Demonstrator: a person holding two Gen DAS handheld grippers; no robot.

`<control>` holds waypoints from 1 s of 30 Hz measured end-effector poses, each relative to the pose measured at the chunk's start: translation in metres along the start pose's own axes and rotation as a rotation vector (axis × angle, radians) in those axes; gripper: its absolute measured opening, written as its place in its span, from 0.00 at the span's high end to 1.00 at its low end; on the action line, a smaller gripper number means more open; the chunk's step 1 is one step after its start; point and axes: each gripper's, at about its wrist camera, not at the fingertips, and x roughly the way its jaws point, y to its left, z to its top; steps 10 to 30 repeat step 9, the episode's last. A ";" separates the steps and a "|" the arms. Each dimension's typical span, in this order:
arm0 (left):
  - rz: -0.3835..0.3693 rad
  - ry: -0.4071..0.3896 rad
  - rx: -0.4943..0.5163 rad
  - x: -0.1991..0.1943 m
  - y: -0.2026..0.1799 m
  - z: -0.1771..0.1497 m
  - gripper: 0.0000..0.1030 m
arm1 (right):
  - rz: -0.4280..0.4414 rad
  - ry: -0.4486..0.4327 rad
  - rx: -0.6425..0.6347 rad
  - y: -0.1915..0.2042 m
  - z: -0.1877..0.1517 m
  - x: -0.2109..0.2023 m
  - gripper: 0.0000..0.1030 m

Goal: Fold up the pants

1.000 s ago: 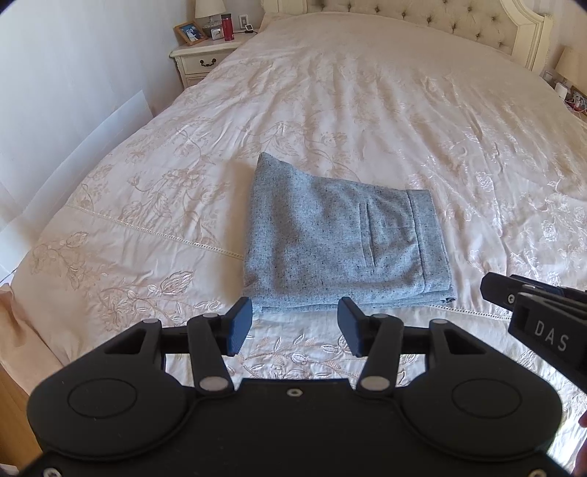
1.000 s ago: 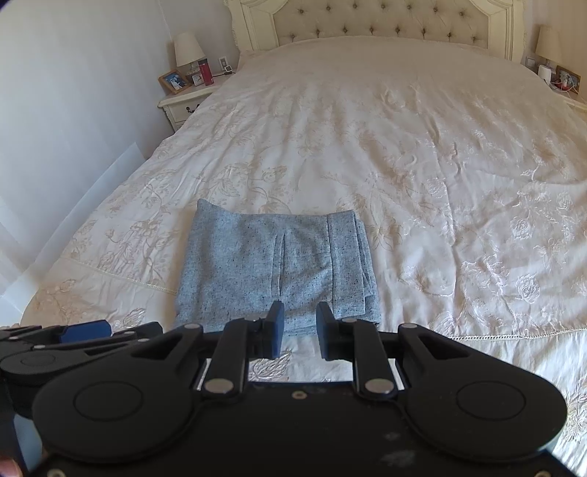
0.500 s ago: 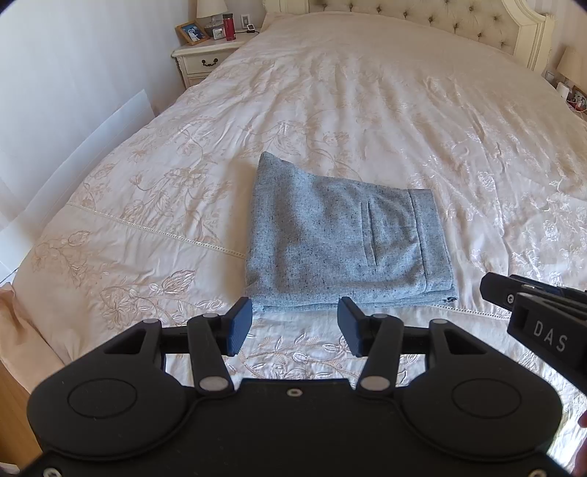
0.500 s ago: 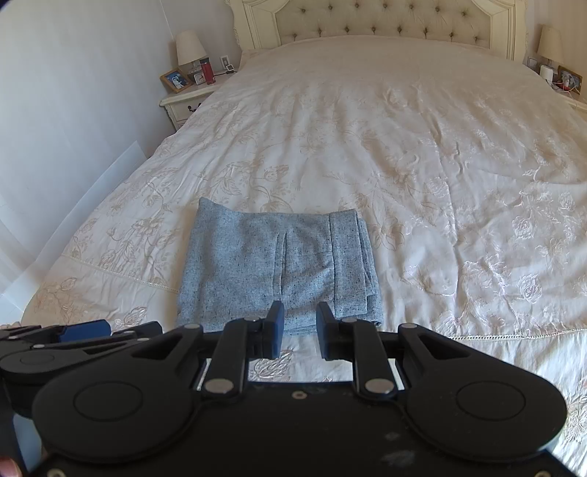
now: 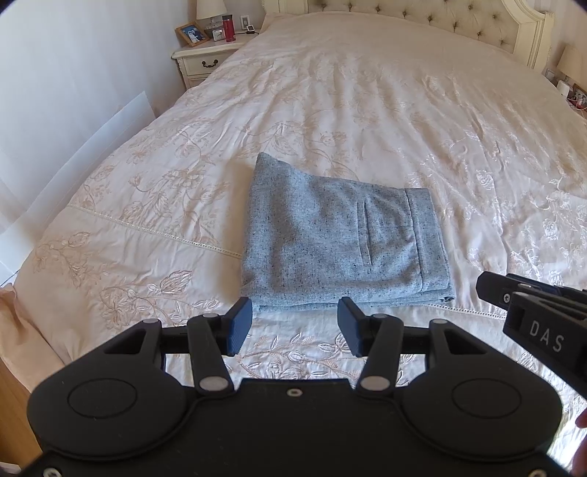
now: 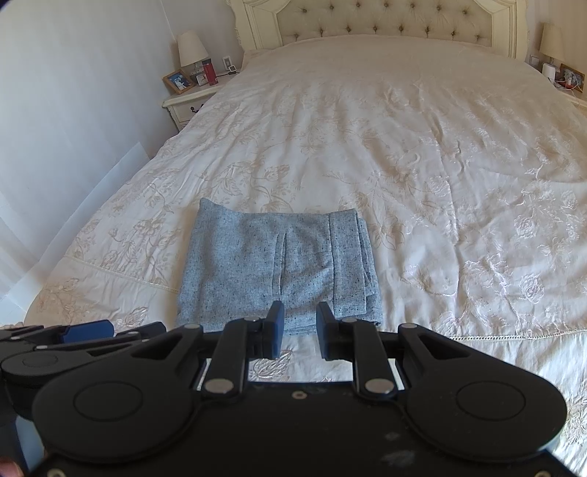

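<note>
The grey speckled pants [image 5: 341, 238] lie folded into a compact rectangle on the bed, waistband at the right; they also show in the right wrist view [image 6: 279, 268]. My left gripper [image 5: 295, 323] is open and empty, held above the bed just in front of the pants' near edge. My right gripper [image 6: 299, 330] is open with a narrow gap and empty, also just short of the near edge. Neither touches the cloth. The right gripper's body shows in the left wrist view [image 5: 539, 319], and the left gripper's body shows in the right wrist view [image 6: 84, 334].
A cream embroidered bedspread [image 6: 422, 154] covers the wide bed, with a tufted headboard [image 6: 396, 25] at the far end. A nightstand [image 5: 205, 62] with a lamp, photo frame and red bottle stands at the far left by the white wall.
Both grippers have drifted very slightly; the pants lie as before and the jaws keep the same opening.
</note>
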 end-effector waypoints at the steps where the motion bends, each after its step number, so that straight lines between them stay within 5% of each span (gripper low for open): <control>1: 0.002 -0.001 0.001 -0.001 -0.001 0.000 0.44 | 0.002 -0.001 0.001 -0.001 0.000 0.000 0.79; 30: 0.016 -0.005 -0.003 -0.004 -0.010 -0.002 0.43 | 0.019 -0.005 -0.006 -0.006 -0.001 -0.002 0.79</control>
